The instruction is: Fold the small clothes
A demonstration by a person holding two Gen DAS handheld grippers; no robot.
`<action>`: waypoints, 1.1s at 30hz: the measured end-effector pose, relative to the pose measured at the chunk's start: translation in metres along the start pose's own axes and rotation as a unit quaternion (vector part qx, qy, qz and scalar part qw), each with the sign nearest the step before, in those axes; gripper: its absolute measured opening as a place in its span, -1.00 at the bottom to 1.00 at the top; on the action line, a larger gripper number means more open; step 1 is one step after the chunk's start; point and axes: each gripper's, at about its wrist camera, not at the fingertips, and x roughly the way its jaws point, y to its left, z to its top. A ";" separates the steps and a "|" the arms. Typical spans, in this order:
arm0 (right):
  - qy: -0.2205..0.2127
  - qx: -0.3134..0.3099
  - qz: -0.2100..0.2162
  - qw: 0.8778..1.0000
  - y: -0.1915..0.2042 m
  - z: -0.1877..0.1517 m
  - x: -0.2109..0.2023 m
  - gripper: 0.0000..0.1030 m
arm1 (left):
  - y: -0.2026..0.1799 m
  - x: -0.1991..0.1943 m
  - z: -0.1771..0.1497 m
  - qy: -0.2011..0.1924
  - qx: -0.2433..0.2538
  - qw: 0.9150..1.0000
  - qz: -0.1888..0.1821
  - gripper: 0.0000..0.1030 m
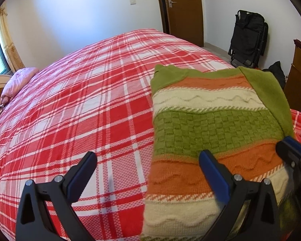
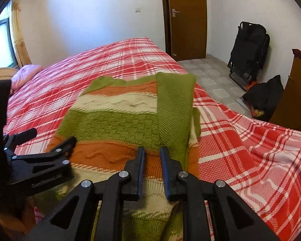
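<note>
A knitted sweater (image 1: 210,124) in green, orange and cream stripes lies on the red plaid bed (image 1: 80,110), with one green sleeve (image 2: 174,110) folded over its right side. My left gripper (image 1: 148,160) is open, its jaws spread wide across the sweater's left edge, holding nothing. My right gripper (image 2: 152,156) hovers over the sweater's lower right part, at the base of the folded sleeve; its jaws stand a narrow gap apart with no cloth between them. The left gripper also shows in the right wrist view (image 2: 50,138), and the right gripper in the left wrist view (image 1: 289,148).
A pink pillow (image 1: 18,84) lies at the bed's far left by a window (image 2: 2,46). A brown door (image 2: 186,18), a black folded chair (image 2: 248,50), a black bag (image 2: 264,98) and a wooden cabinet (image 2: 293,92) stand on the tiled floor to the right.
</note>
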 end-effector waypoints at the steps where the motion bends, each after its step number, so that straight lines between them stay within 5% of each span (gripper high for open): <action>1: -0.005 -0.007 -0.007 1.000 0.002 -0.002 0.002 -0.68 | 0.002 0.001 -0.001 0.001 -0.003 1.000 -0.006 1.00; 10: -0.039 -0.033 -0.027 0.998 0.006 -0.009 0.004 -0.68 | 0.021 -0.001 -0.018 0.024 -0.050 0.996 -0.069 1.00; 18: -0.061 0.010 0.013 0.998 0.016 -0.027 -0.058 -0.67 | 0.027 -0.037 -0.031 0.014 -0.015 0.998 -0.055 1.00; 24: 0.018 0.037 0.037 0.998 0.030 -0.069 -0.057 -0.67 | 0.018 -0.049 -0.059 0.011 0.023 0.999 -0.035 1.00; 33: 0.042 0.113 0.070 0.990 0.016 -0.102 -0.091 -0.66 | 0.024 -0.083 -0.082 0.014 0.034 0.999 -0.025 1.00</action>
